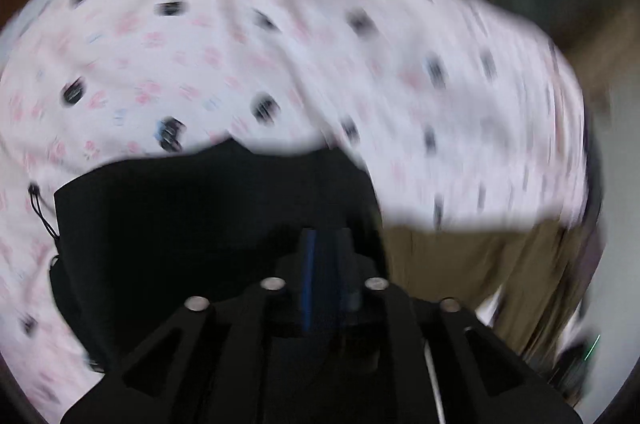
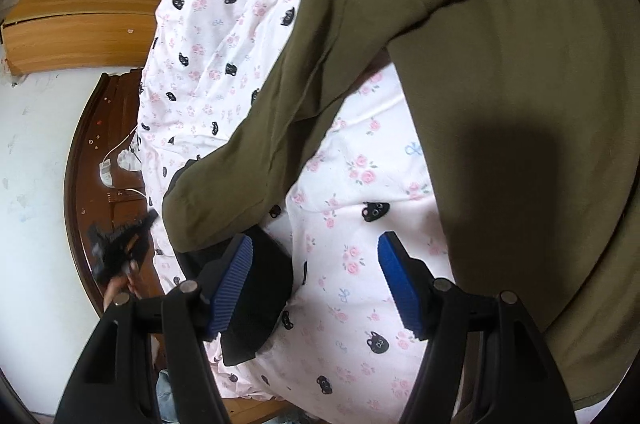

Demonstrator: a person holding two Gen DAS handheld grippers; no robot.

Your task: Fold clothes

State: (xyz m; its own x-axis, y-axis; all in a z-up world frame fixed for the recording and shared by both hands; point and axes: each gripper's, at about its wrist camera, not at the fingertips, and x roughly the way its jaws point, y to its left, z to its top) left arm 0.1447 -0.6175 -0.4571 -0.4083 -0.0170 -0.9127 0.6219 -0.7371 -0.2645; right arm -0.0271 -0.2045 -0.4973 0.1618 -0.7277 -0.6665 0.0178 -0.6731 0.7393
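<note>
My olive garment (image 2: 500, 71), sleeve draped slack over the bed sheet (image 2: 240, 23); right gripper (image 2: 316, 284) wide, empty; left gripper (image 1: 324, 264) narrow, contents indiscernible.

Olive top (image 2: 500, 63) spread flat, sleeve out

No legible text, label or number anywhere.

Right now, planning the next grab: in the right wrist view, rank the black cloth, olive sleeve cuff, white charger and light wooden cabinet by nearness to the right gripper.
From the right gripper:
1. black cloth, beside its left finger.
2. olive sleeve cuff, just beyond, left.
3. white charger, farther left.
4. light wooden cabinet, far upper left.
</note>
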